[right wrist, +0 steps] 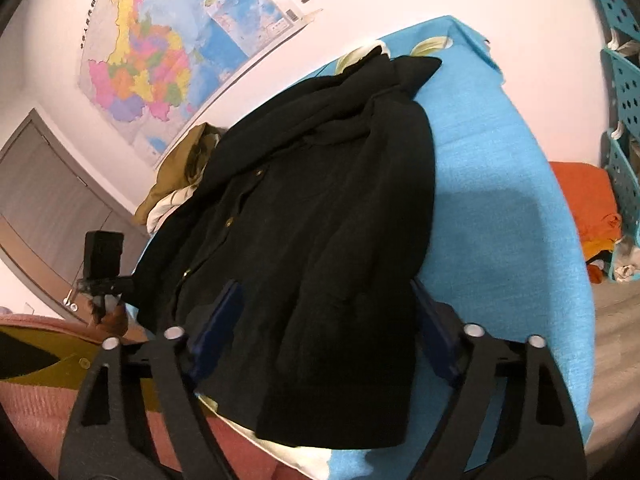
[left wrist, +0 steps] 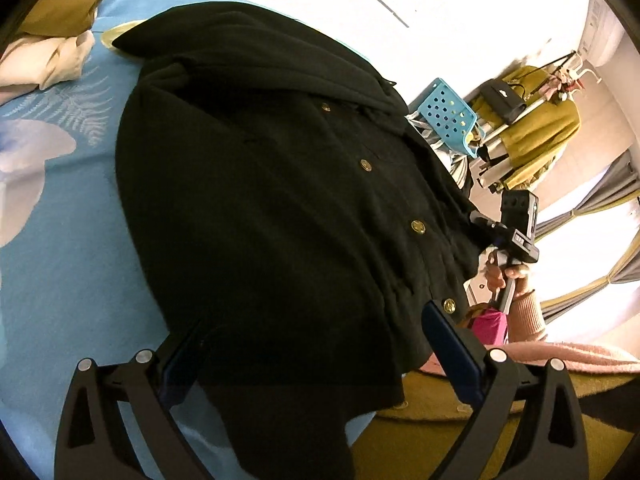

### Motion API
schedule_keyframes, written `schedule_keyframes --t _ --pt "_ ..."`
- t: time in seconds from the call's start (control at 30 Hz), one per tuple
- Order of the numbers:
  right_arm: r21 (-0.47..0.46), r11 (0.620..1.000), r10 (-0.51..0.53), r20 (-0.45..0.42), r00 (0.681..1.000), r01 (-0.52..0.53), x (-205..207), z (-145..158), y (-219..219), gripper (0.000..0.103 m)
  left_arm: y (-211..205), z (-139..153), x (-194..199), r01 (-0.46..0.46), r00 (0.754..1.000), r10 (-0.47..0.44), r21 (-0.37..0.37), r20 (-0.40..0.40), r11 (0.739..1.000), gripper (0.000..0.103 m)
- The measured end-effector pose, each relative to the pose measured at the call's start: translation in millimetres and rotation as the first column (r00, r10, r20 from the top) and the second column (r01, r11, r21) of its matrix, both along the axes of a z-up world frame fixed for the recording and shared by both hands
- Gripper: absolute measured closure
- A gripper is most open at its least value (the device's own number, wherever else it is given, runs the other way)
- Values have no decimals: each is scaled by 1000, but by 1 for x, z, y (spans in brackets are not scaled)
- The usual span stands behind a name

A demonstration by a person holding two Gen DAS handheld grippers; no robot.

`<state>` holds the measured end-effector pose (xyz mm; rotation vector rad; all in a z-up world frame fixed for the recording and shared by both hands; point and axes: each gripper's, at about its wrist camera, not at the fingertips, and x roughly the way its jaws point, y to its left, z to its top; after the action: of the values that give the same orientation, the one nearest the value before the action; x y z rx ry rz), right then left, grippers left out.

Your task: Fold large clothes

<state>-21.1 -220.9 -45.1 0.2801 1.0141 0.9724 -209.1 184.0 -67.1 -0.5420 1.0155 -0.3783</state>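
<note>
A large black coat (left wrist: pixel 272 184) with gold buttons (left wrist: pixel 417 226) lies spread on a blue bedsheet (left wrist: pixel 68 264), its front placket closed. My left gripper (left wrist: pixel 312 324) stands open over the coat's lower hem, a finger on each side, with no fabric pinched. In the right wrist view the same coat (right wrist: pixel 320 200) stretches away toward the wall, and my right gripper (right wrist: pixel 325 286) is open just above its near hem. The person's hand (left wrist: pixel 516 276) in a pink sleeve holds the right gripper's handle at the coat's right edge.
An olive garment (left wrist: pixel 60 0) and a pale cloth (left wrist: pixel 48 60) lie at the bed's far corner. Blue perforated crates (right wrist: pixel 624 80), an orange cloth (right wrist: pixel 588 208) and a rack with a mustard garment (left wrist: pixel 532 120) stand beside the bed. A map (right wrist: pixel 152 64) hangs on the wall.
</note>
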Motion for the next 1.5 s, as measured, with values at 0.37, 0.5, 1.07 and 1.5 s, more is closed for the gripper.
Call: schedule_keyframes --t 0.37,0.5,1.07,1.5 --pt "52 999 10 -95 995 -5 -1 -5 5 45 -3 0 10 -91 995 94 71 -39 993 41" --pt "24 1000 -9 -67 998 11 -7 -3 14 42 0 -3 10 -98 995 98 3 -24 995 28" --pt "290 955 -4 216 976 -61 -98 123 1 88 36 93 -70 -151 952 168 -87 257 985 96" --pt "250 968 -13 64 998 -4 -108 78 4 84 53 56 -76 -139 978 160 -158 132 978 95"
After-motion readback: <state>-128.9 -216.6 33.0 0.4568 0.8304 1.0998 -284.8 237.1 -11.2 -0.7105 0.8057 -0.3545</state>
